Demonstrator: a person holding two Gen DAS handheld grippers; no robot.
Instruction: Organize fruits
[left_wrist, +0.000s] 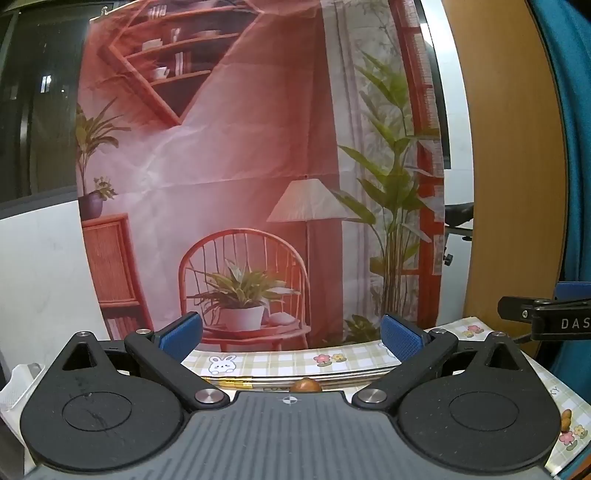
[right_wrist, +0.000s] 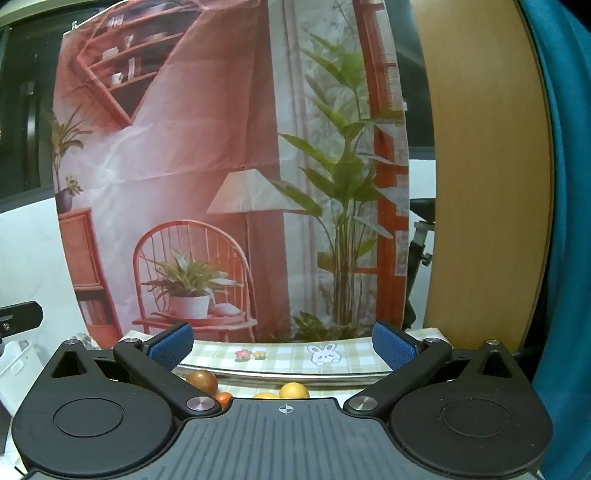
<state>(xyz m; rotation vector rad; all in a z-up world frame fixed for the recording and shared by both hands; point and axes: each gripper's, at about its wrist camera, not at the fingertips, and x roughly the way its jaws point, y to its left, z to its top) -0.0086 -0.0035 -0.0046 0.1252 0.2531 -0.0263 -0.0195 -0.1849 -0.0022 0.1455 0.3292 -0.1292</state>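
Nearest the right wrist camera, the right tool (right_wrist: 282, 345) was held level above the bench (right_wrist: 280, 360) with its blue-padded fingers (right_wrist: 391, 347) spread wide apart and nothing between them. Just beyond the tool's body, partly hidden by it, lay the fruit: a dark brownish-red round fruit (right_wrist: 202, 381) to the left, a small orange fruit (right_wrist: 223, 398) just beside it, and to the right two yellow fruits (right_wrist: 293, 390) close together, only their tops showing. They appeared to lie inside a shallow metal-rimmed tray (right_wrist: 332, 376), though most of it was hidden, so I cannot tell its shape or what else it held.

In the left wrist view, the left tool (left_wrist: 291, 334) likewise had its fingers (left_wrist: 181, 338) wide apart and empty. Only the top of a brown rounded fruit (left_wrist: 306, 386) peeked over its body, in front of the same kind of metal rim (left_wrist: 351, 376). Small brownish pieces (left_wrist: 566, 419) lay on the cloth at far right; what they were I cannot tell.

The bench wore a checked tablecloth (right_wrist: 343, 349) printed with rabbits and flowers. Behind it hung a printed backdrop (right_wrist: 207, 155) showing a chair, a lamp and plants, with a wooden panel (right_wrist: 484, 184) to its right.
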